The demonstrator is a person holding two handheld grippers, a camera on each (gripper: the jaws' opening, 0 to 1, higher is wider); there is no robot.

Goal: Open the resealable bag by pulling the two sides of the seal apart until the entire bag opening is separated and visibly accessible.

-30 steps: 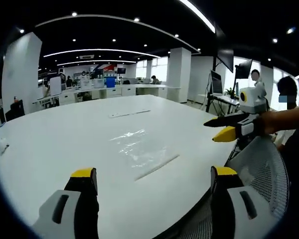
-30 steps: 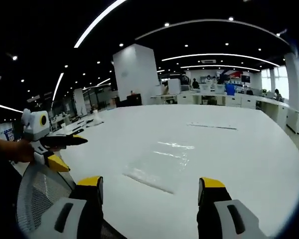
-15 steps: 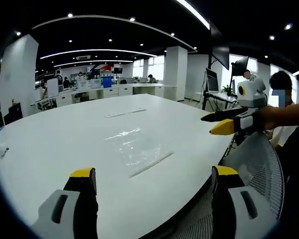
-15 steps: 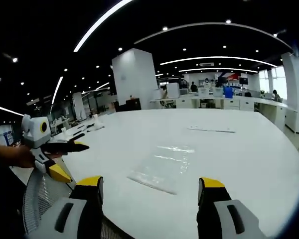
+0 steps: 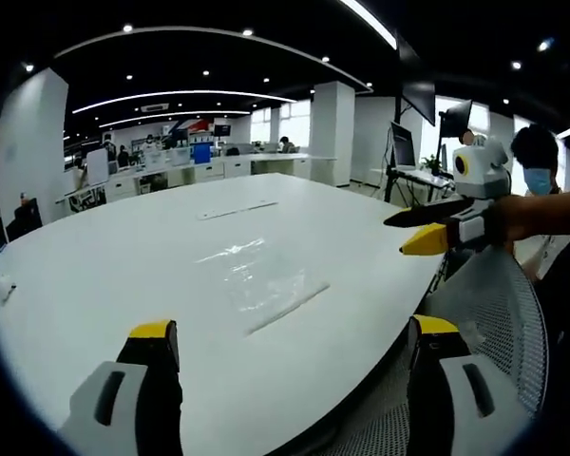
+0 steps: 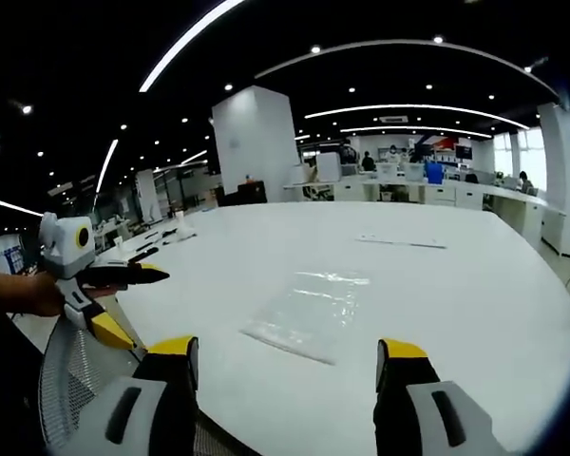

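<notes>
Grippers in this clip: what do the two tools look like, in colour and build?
Both match. The left gripper has two black jaws with yellow tips on light grey housings with dark slots; the right gripper looks the same. Seen side-on from the other hand, each carries a pale box with a yellow-ringed round lens above black and yellow jaws. No cables or sleeves are clear to see.

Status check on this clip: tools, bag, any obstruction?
Both tools open, empty: left tool, right tool. Resealable bag flat on white table, untouched, apparently sealed. Path to it unobstructed.
</notes>
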